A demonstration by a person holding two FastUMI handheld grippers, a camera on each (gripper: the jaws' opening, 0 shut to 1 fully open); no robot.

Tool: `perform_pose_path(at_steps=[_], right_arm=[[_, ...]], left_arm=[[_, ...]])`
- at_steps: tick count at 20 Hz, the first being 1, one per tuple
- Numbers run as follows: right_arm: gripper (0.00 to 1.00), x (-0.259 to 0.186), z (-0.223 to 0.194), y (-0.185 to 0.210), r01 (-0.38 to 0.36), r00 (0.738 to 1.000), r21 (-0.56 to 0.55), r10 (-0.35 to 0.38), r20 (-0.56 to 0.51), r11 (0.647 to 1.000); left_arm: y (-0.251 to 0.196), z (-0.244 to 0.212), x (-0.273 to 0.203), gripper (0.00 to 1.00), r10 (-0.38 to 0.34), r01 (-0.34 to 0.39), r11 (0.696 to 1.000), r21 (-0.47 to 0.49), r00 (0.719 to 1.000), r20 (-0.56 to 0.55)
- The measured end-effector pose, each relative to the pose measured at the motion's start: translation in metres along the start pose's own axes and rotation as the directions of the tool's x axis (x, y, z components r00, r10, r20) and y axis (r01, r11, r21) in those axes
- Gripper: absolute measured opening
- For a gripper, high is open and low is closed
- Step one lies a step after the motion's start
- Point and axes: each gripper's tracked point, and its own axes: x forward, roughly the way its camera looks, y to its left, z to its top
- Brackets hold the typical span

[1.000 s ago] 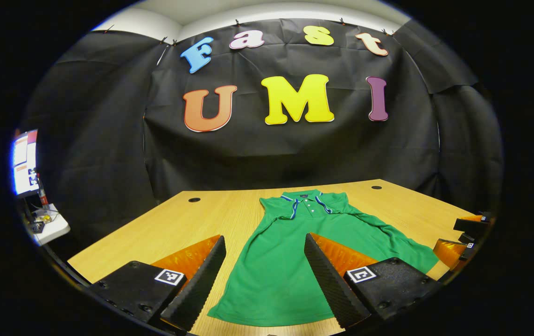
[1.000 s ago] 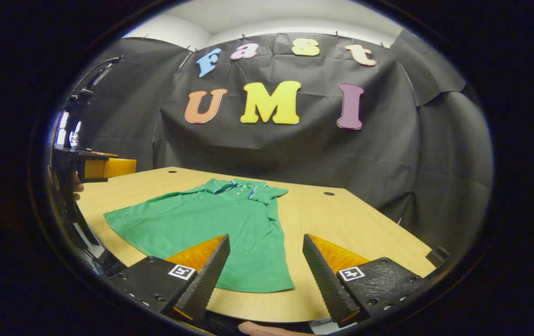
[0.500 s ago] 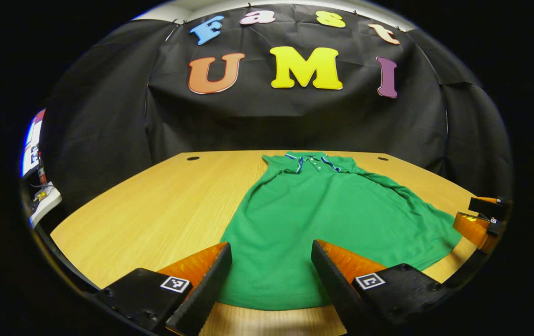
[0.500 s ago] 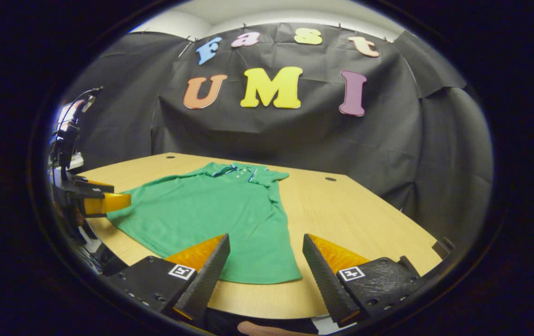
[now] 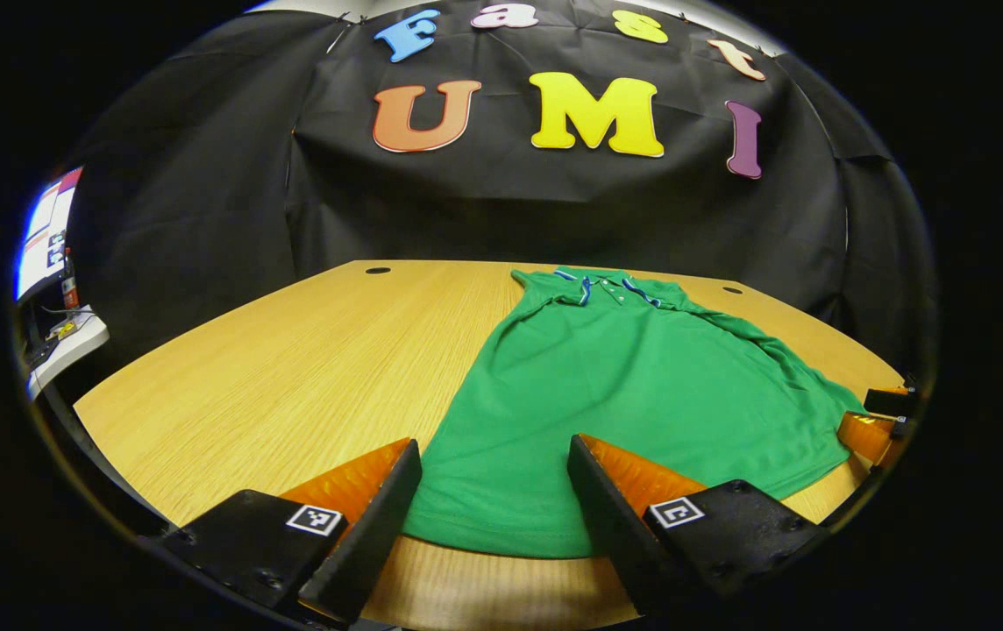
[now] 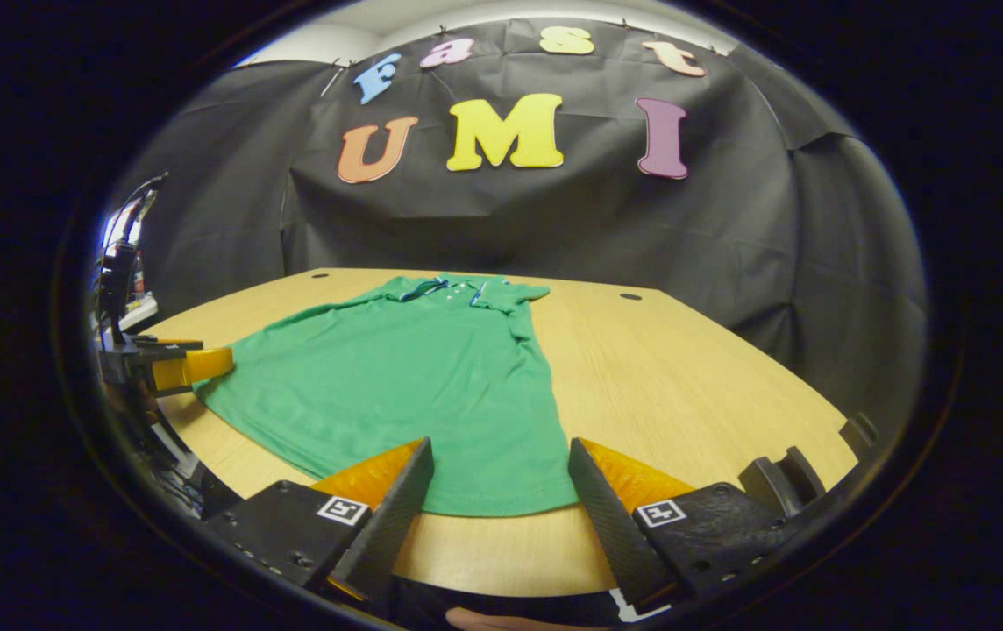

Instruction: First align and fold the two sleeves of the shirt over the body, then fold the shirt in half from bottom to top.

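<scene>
Shirt (image 5: 633, 394) flat on surface (image 5: 291, 368), hem just ahead of both open jaws, collar far end.

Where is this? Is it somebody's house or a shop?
Probably neither: it looks like a test booth for recording chores. Black cloth hangs as the wall, a green shirt lies on a bare wooden table, and a lit screen sits off to one side.

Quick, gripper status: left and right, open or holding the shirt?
Left gripper: open, holding nothing, over the green polo shirt's bottom hem.
Right gripper: open, holding nothing, over the hem's other corner.
</scene>
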Motion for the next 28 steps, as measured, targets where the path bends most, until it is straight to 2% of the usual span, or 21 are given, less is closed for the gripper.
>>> perform_pose_path(at_steps=[5,10,12,14,15,16,17,18,21,23,28], right_arm=[[0.95,-0.001,0.001,-0.001,-0.012,1.000,0.021,0.012,-0.009,1.000],[0.96,0.000,-0.001,0.000,-0.016,1.000,0.026,0.017,-0.008,1.000],[0.92,0.002,-0.004,0.008,-0.059,0.998,0.060,0.060,-0.022,0.996],[0.72,0.004,-0.003,0.008,-0.064,0.998,0.072,0.065,-0.023,0.995],[0.56,0.003,-0.001,0.010,-0.073,0.997,0.078,0.075,-0.022,0.994],[0.41,0.003,-0.001,0.013,-0.081,0.996,0.075,0.083,-0.026,0.994],[0.36,0.004,-0.001,0.016,-0.096,0.995,0.080,0.098,-0.027,0.992],[0.19,0.003,-0.001,0.016,-0.102,0.994,0.085,0.104,-0.028,0.991],[0.02,0.004,0.003,0.015,-0.116,0.993,0.053,0.116,-0.014,0.992],[0.01,0.003,0.005,0.012,-0.110,0.994,0.026,0.110,-0.009,0.994],[0.00,-0.008,0.040,0.007,-0.100,0.990,-0.002,0.099,0.104,0.995]], left_arm=[[0.017,-0.001,0.001,1.00,0.033,-0.033,0.999,-0.006,0.999,-0.008],[0.016,-0.003,0.002,1.00,0.032,-0.032,0.999,0.011,0.999,-0.005],[0.018,-0.004,0.003,1.00,0.041,-0.041,0.999,0.010,0.999,-0.012],[0.018,-0.004,0.003,0.78,0.044,-0.044,0.999,0.007,0.999,-0.017],[0.015,-0.003,0.002,0.66,0.034,-0.034,0.999,0.010,0.999,-0.017],[0.011,-0.004,0.004,0.51,0.022,-0.022,1.000,0.002,1.000,-0.017],[0.008,-0.003,0.005,0.26,0.014,-0.014,1.000,-0.011,1.000,-0.016],[0.001,-0.003,0.005,0.16,-0.009,0.009,1.000,-0.005,1.000,-0.017],[-0.011,-0.001,0.006,0.10,-0.047,0.047,0.999,0.004,0.999,-0.014],[-0.019,0.002,0.005,0.10,-0.063,0.063,0.998,0.009,0.998,-0.009],[-0.020,0.027,-0.004,0.09,-0.067,0.065,0.997,0.029,0.997,0.047]])
